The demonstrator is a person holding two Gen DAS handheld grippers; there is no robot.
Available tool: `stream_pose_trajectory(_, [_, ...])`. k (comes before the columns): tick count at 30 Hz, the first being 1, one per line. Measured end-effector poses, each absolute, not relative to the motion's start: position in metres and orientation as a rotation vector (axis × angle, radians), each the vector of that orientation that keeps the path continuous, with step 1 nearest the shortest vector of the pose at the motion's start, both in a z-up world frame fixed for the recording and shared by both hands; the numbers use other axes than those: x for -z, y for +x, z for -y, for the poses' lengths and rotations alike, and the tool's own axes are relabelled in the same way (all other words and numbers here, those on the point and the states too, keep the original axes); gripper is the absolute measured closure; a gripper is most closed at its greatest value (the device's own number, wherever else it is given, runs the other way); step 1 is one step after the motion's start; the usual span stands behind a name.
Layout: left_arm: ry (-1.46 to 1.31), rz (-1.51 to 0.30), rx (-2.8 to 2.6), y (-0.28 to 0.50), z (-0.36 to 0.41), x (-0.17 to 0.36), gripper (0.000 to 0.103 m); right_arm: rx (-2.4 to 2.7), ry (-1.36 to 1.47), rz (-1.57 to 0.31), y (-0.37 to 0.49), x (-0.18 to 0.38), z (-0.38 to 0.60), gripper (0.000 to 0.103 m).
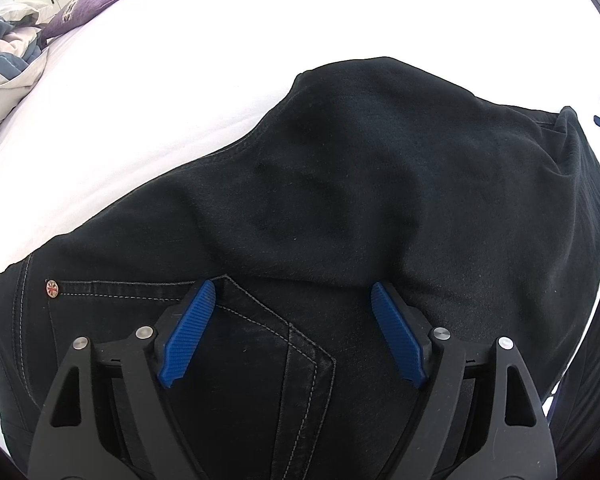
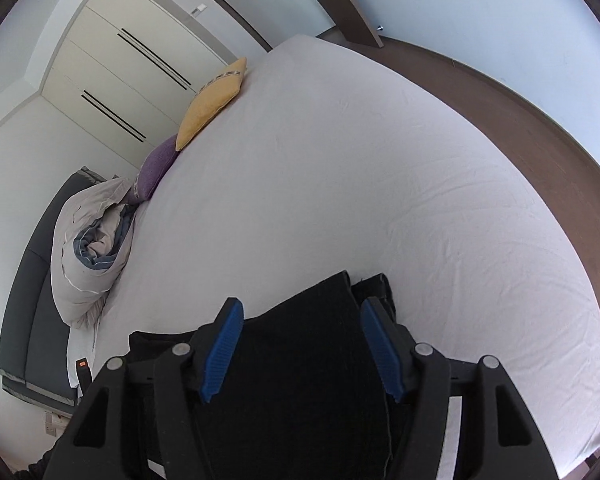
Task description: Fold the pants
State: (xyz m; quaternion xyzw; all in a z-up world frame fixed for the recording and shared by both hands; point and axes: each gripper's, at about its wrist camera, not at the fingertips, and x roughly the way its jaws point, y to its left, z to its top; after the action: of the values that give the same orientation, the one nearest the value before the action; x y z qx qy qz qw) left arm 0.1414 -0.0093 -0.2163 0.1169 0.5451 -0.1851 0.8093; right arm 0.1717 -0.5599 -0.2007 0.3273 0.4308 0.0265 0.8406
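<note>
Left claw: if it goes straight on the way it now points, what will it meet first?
Most likely the black denim pants lying on the white bed sheet. The open left claw points down at the folded-over fabric; depth is unclear.

Left gripper (image 1: 292, 286) points steeply down, blue pads (image 1: 188, 332) spread wide, nothing clamped between them, fingers hovering low. Right gripper (image 2: 302, 306) tilts down at a shallower angle, jaws apart too, pads (image 2: 382, 350) clear of any grip. From the left view its fingertips peek in at the far right edge
</note>
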Motion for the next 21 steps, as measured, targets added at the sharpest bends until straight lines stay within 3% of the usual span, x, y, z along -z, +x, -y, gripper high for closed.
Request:
stream_pose_trajectory(7, [0.251, -1.164, 0.397, 0.14, 0.005, 0.215, 0.02, -0.075, 0.663, -1.031, 0.185, 0.239, 0.562, 0.043])
stream_pose_trajectory(8, [0.25, -1.164, 0.396, 0.14, 0.005, 0.215, 0.019, -0.1, 0.672, -1.022, 0.183, 0.236, 0.562, 0.048])
stream_pose_trajectory(9, [0.25, -1.164, 0.396, 0.141, 0.003, 0.214, 0.018, -0.143, 0.688, -1.026, 0.182, 0.235, 0.56, 0.068])
stream_pose_trajectory(10, [0.25, -1.164, 0.395, 0.141, 0.003, 0.214, 0.017, -0.149, 0.664, -1.032, 0.181, 0.232, 0.556, 0.076])
stream_pose_trajectory(16, [0.25, -1.162, 0.388, 0.137, 0.007, 0.219, 0.013, -0.189, 0.578, -1.078, 0.179, 0.233, 0.538, 0.076])
stream_pose_trajectory(21, [0.253, -1.164, 0.39, 0.135, 0.015, 0.221, 0.013, -0.099, 0.682, -1.059, 0.179, 0.241, 0.563, 0.078])
